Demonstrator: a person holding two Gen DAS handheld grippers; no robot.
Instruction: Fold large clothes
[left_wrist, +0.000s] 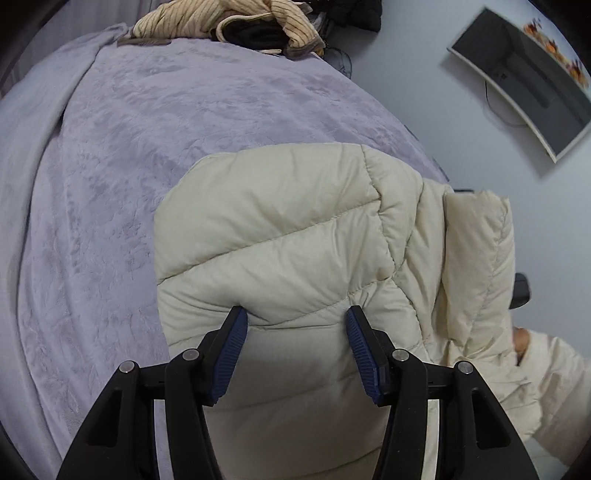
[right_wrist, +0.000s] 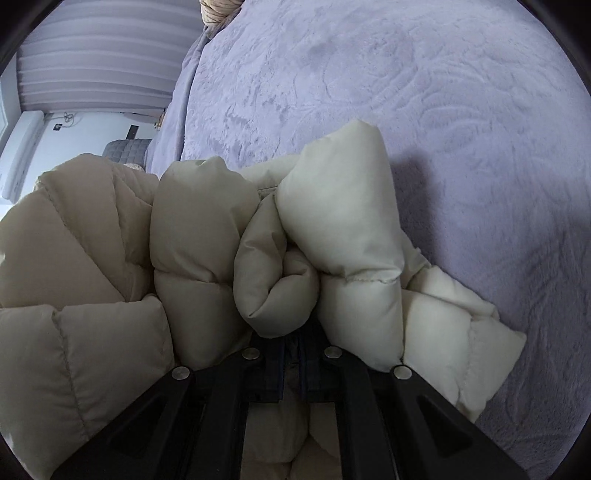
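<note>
Your left tongs (left_wrist: 295, 314) stand apart, pads pressed against the cream puffer jacket (left_wrist: 295, 236). Your right tongs (right_wrist: 291, 354) look clamped on a bunched jacket fold, though padding hides the tips. Beyond, the jacket lies on the lavender bed (left_wrist: 110, 147).

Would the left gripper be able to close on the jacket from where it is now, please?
Probably yes. The left gripper is open, its blue pads either side of a puffy panel of the jacket, with nothing between them. The right gripper is already shut on a bunched fold.
</note>
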